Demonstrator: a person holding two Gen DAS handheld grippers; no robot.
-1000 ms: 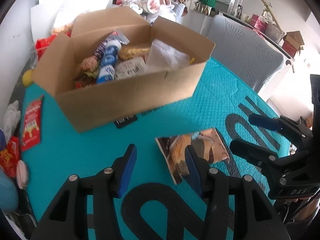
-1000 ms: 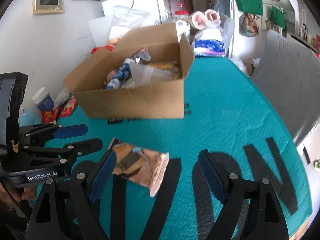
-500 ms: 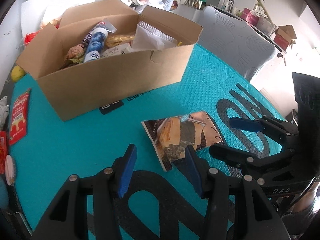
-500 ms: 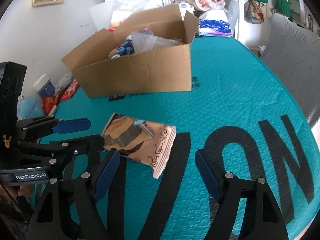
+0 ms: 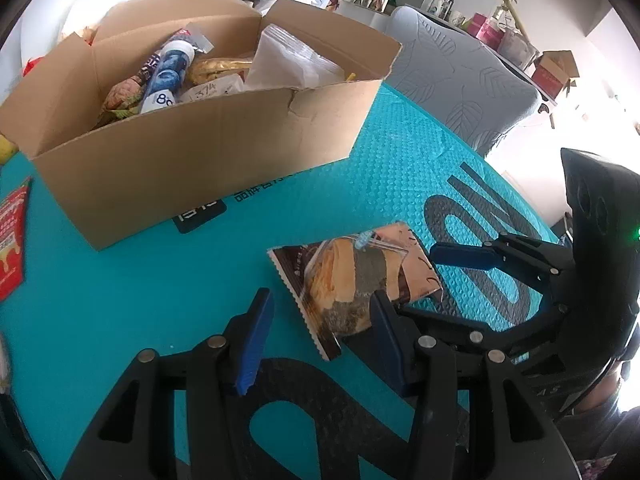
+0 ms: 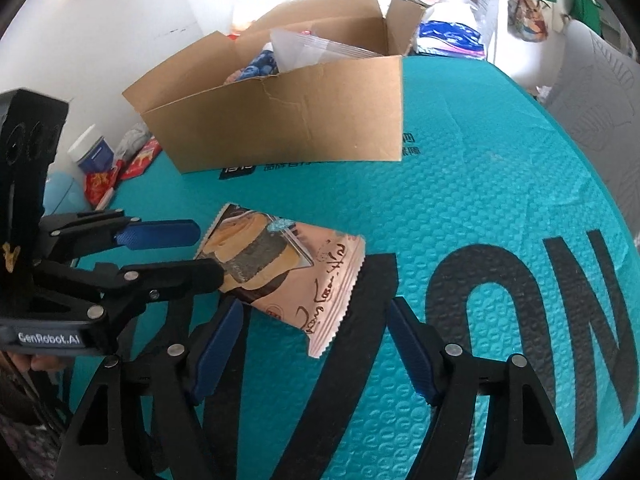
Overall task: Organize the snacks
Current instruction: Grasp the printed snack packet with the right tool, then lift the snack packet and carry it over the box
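Observation:
A brown snack packet (image 5: 356, 284) with a cake picture lies flat on the teal mat (image 5: 120, 288); it also shows in the right wrist view (image 6: 288, 268). An open cardboard box (image 5: 208, 152) holding several snacks stands behind it, also in the right wrist view (image 6: 296, 120). My left gripper (image 5: 320, 332) is open, its right finger at the packet's near end. My right gripper (image 6: 316, 344) is open just short of the packet's other end. Each gripper shows in the other's view, the right one (image 5: 452, 280) and the left one (image 6: 204, 252).
A red sachet (image 5: 12, 236) lies on the mat left of the box. Red packets and a blue-lidded jar (image 6: 94, 156) sit at the table's left edge. A grey padded chair (image 5: 472, 80) stands behind the table. Bags and clutter sit behind the box.
Both grippers have moved forward and down toward the packet, closing in from its two ends. The packet and box now look nearer. Both grippers stay open.

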